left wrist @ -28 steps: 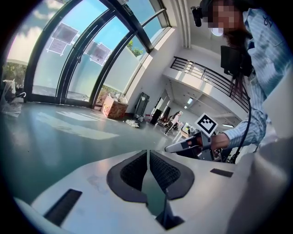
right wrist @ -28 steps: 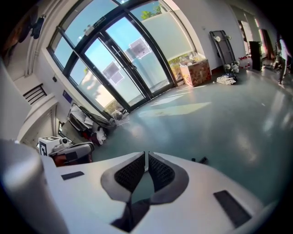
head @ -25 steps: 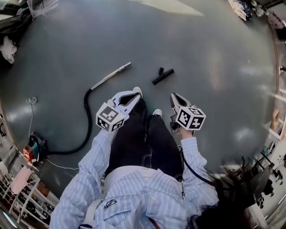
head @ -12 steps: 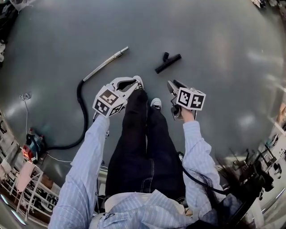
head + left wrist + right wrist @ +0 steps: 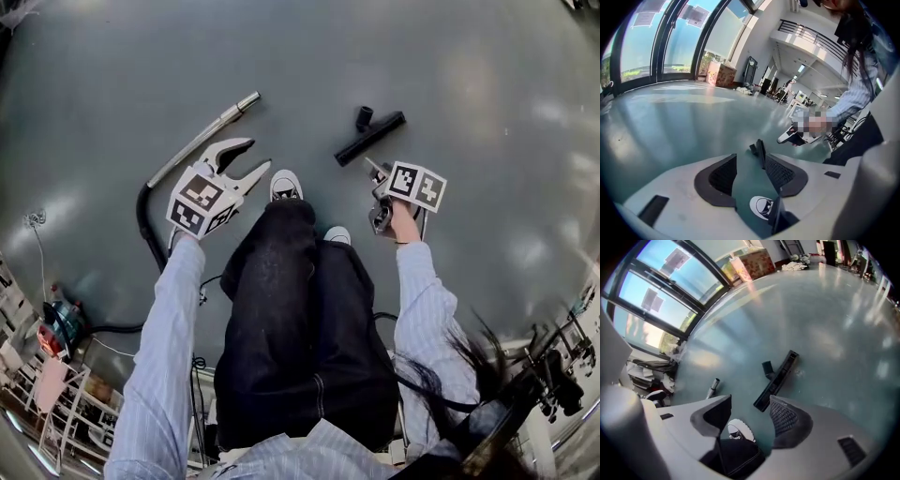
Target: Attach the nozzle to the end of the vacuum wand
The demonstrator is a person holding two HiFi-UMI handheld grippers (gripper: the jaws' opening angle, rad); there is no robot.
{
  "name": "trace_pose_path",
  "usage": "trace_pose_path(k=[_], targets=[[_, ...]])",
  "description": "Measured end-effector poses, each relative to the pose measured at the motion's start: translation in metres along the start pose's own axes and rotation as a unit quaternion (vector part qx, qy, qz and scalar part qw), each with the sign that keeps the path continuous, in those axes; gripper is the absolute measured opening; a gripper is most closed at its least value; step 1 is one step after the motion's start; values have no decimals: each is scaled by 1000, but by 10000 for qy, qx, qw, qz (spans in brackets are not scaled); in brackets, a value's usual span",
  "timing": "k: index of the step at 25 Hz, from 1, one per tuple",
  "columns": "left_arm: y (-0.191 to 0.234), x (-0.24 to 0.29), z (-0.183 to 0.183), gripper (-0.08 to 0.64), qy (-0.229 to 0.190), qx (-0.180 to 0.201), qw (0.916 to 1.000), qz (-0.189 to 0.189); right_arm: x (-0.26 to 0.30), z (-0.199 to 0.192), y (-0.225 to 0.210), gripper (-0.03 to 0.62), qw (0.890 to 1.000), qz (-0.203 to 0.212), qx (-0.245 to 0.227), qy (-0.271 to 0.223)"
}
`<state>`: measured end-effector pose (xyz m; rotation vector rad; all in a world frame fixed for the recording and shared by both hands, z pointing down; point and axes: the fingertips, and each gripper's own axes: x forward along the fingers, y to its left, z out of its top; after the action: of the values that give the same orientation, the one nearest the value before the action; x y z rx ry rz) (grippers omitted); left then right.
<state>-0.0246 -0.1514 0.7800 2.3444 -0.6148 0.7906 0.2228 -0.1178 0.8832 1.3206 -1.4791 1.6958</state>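
A black T-shaped nozzle (image 5: 370,136) lies on the grey floor, apart from the silver wand (image 5: 202,139), whose black hose (image 5: 145,220) curves away to the left. My left gripper (image 5: 251,157) hovers just right of the wand, with its jaws opening and nothing between them. Just below the nozzle, my right gripper (image 5: 377,176) is also opening and empty. The right gripper view looks down past the right gripper (image 5: 750,404) at the nozzle (image 5: 777,379) and the wand's tip (image 5: 713,386). In the left gripper view, the nozzle (image 5: 758,151) shows beyond the left gripper (image 5: 751,164).
The person's dark trouser legs and white-toed shoes (image 5: 286,184) stand between the two grippers. The vacuum body (image 5: 54,330) sits at the lower left beside a white rack (image 5: 56,412). Tall windows (image 5: 661,42) and cardboard boxes (image 5: 752,261) line the far side.
Both grippers have dropped towards the floor and their jaws have gone from shut to open. The left one now sits by the wand, the right one by the nozzle.
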Motion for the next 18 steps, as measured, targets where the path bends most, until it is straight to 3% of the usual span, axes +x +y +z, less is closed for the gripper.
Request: trace_pose_path(k=[5, 11, 16, 18], targets=[[51, 46, -51, 170, -197, 20, 9986, 496, 88, 19, -54, 256, 9945, -19, 1012, -256], [105, 74, -91, 170, -357, 195, 9941, 1002, 147, 19, -104, 268, 9919, -558, 1137, -21], [131, 97, -111, 170, -553, 297, 9892, 1327, 163, 22, -110, 268, 9899, -51, 1390, -275], [137, 100, -118, 170, -574, 302, 9875, 1437, 166, 25, -111, 268, 9883, -27, 1490, -338]])
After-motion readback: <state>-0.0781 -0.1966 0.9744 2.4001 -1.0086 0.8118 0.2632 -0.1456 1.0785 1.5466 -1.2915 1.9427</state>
